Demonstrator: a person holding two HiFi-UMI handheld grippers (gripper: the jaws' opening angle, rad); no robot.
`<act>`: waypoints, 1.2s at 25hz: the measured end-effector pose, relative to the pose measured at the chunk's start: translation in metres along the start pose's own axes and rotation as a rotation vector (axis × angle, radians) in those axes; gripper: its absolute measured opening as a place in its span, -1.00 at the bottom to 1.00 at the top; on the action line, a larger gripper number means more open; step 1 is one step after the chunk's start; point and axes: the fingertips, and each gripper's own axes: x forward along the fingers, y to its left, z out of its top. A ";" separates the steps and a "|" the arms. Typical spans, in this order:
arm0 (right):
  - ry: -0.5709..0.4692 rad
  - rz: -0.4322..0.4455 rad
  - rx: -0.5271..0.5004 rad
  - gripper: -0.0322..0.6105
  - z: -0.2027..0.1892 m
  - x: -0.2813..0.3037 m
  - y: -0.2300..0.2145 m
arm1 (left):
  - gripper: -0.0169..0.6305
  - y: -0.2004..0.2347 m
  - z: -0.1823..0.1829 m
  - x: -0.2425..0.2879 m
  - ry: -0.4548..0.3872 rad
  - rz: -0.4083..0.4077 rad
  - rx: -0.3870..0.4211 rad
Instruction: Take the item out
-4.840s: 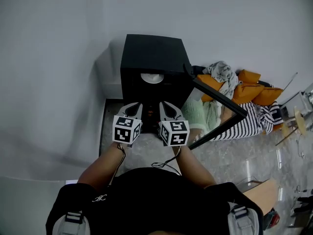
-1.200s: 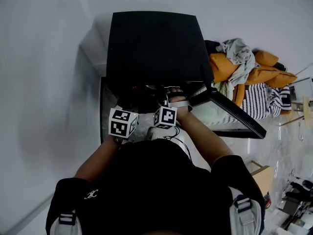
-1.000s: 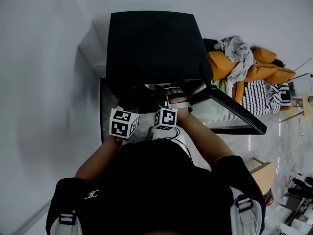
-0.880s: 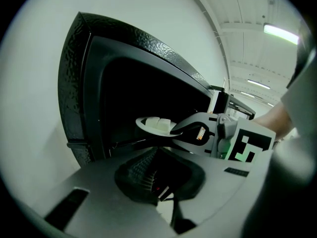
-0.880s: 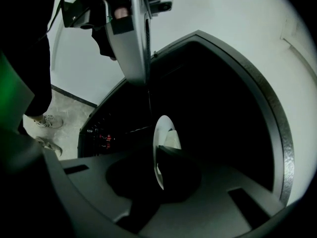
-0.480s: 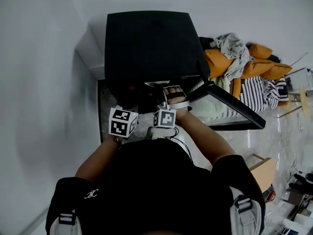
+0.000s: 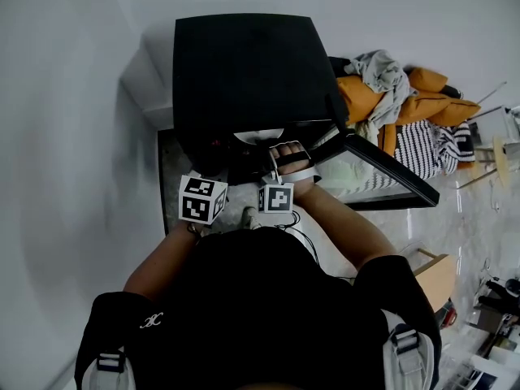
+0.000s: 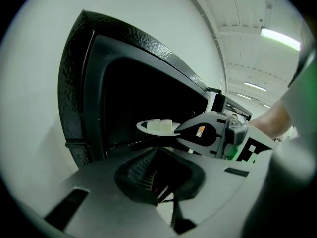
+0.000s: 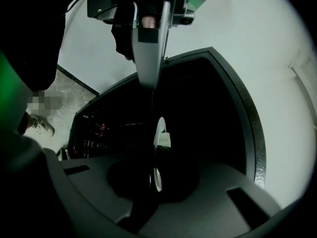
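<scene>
Hand-held gripper [image 9: 151, 180] (right) on white plate [image 8: 144, 127]

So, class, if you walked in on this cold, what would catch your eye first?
The big black cabinet against the wall dominates, its door swung open to the right. At its mouth the right claw grips a white plate carrying pale blocks. A heap of orange and striped clothes lies on the floor beyond the door.
</scene>
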 end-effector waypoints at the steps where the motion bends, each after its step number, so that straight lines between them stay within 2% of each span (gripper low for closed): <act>1: 0.000 0.004 -0.001 -0.84 0.001 -0.002 0.001 | -0.92 0.000 0.001 -0.001 -0.002 -0.003 0.001; 18: 0.053 -0.065 0.044 -0.84 0.022 -0.050 0.002 | -0.92 0.006 -0.007 -0.013 -0.008 -0.085 0.030; 24: 0.041 -0.072 0.048 -0.84 0.032 -0.074 0.006 | -0.92 0.003 -0.011 -0.016 -0.003 -0.109 0.054; 28: 0.035 -0.096 0.078 -0.84 0.029 -0.084 0.022 | -0.92 -0.001 -0.012 -0.019 -0.002 -0.124 0.071; 30: 0.057 -0.090 0.075 -0.84 0.028 -0.091 0.015 | -0.92 -0.003 -0.013 -0.019 0.000 -0.132 0.080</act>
